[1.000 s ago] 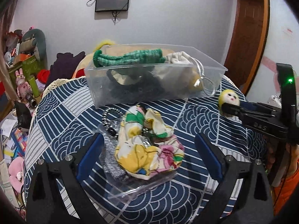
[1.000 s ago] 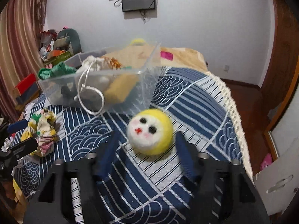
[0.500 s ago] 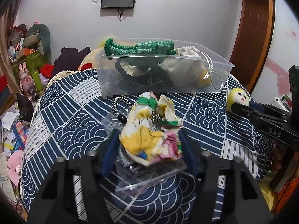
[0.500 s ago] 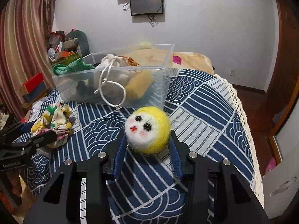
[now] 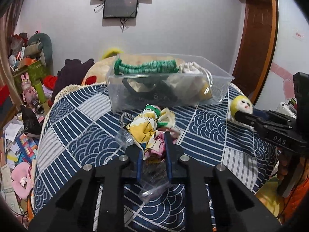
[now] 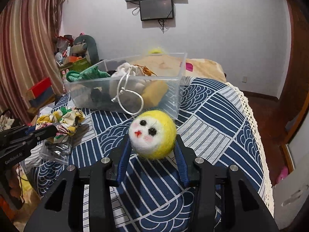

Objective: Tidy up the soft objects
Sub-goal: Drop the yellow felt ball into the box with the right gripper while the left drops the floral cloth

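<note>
My left gripper [image 5: 154,147] is shut on a floral fabric scrunchie [image 5: 149,126], yellow, green and pink, held a little above the blue patterned tablecloth [image 5: 87,135]. My right gripper [image 6: 152,150] is shut on a yellow felt ball with a white face [image 6: 152,134], lifted off the cloth. The ball also shows at the right of the left wrist view [image 5: 241,106]. The scrunchie shows at the left of the right wrist view [image 6: 63,121]. A clear plastic bin [image 5: 168,81] holding soft things stands behind both; it also shows in the right wrist view [image 6: 125,89].
A clear plastic bag [image 5: 152,183] lies under the left gripper. The bin holds a green knitted piece [image 5: 144,67], a white drawstring pouch [image 6: 127,73] and dark items. The table edge with lace trim [image 6: 251,119] is on the right. Clutter fills the floor at left [image 5: 23,116].
Both grippers closed: the left on the scrunchie, the right on the felt ball. Both objects have risen off the cloth and the views have lifted.
</note>
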